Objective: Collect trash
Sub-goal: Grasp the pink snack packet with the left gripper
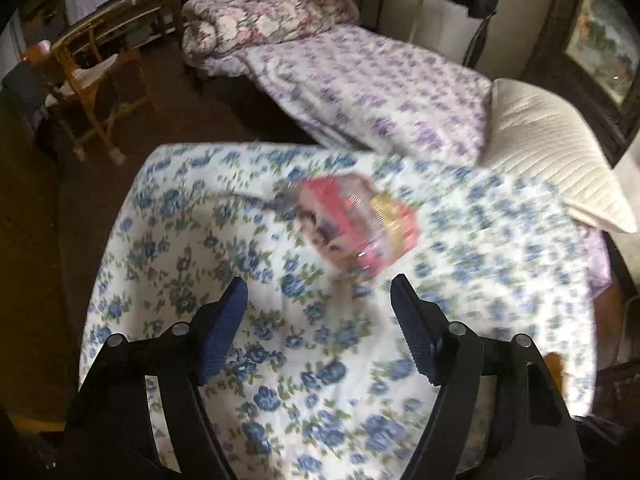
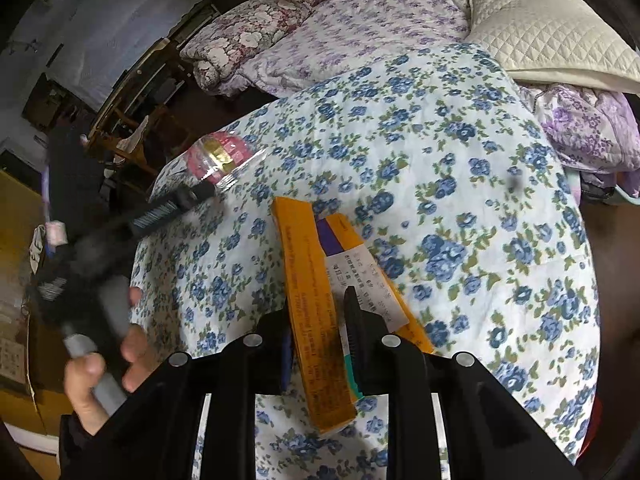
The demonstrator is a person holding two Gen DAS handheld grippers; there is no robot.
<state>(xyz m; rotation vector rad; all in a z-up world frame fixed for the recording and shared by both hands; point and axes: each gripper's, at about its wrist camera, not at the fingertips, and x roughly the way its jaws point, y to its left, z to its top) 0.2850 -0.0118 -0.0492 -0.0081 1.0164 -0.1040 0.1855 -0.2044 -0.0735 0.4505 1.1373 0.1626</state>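
Note:
A crumpled clear and pink plastic wrapper point(image 1: 352, 224) lies on the blue-flowered quilt point(image 1: 224, 240), blurred in the left wrist view. My left gripper point(image 1: 320, 284) hangs just short of it, its blue pads wide apart with nothing between them. In the right wrist view the same wrapper point(image 2: 220, 156) sits near the quilt's far left edge, with the blurred left gripper point(image 2: 208, 192) right beside it and a hand point(image 2: 92, 372) on its handle. My right gripper point(image 2: 320, 320) is shut on a long orange carton point(image 2: 308, 272) with a white label, held above the quilt point(image 2: 460, 200).
A purple-flowered bedspread point(image 1: 380, 92) and a rolled dark floral quilt point(image 1: 264, 20) lie beyond. A cream quilted pillow point(image 1: 552, 148) rests at the right. A wooden chair point(image 1: 96, 92) stands on the dark floor at left. Cardboard point(image 2: 20, 320) sits at the left edge.

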